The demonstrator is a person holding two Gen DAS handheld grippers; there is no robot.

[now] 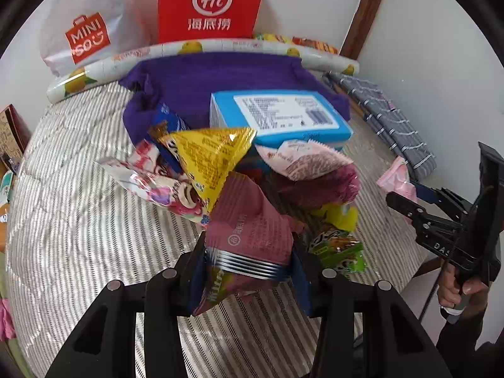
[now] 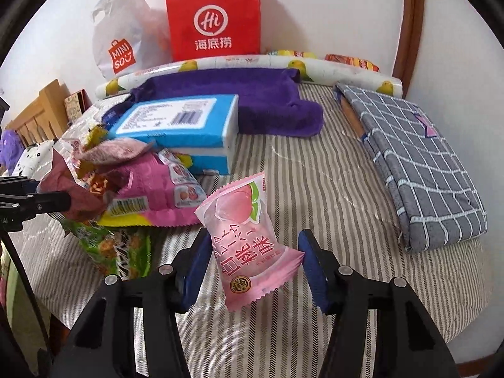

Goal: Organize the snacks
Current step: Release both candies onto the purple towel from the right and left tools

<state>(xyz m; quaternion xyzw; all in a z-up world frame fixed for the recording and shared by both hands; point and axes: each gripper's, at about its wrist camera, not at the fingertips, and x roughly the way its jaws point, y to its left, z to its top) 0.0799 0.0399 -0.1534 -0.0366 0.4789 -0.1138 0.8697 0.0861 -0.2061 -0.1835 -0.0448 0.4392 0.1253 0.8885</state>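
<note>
My left gripper (image 1: 247, 263) is shut on a maroon snack packet (image 1: 252, 223), held above the striped bed cover. Behind it lies a pile of snacks: a yellow triangular packet (image 1: 209, 154), a pink-white packet (image 1: 302, 157), a green packet (image 1: 338, 249) and a blue box (image 1: 277, 116). My right gripper (image 2: 252, 261) holds a pink peach snack packet (image 2: 249, 239) between its blue pads (image 2: 310, 264); the packet touches the left pad, and the jaws stand fairly wide. It also shows at the right of the left wrist view (image 1: 398, 181). The left gripper shows at the left edge of the right wrist view (image 2: 47, 203).
A purple towel (image 2: 267, 100) lies behind the box. A red Haidilao paper bag (image 2: 214, 22) and a white Miniso bag (image 2: 121, 41) lean on the wall behind a lemon-print roll (image 2: 315, 66). A folded grey checked cloth (image 2: 419, 163) lies to the right.
</note>
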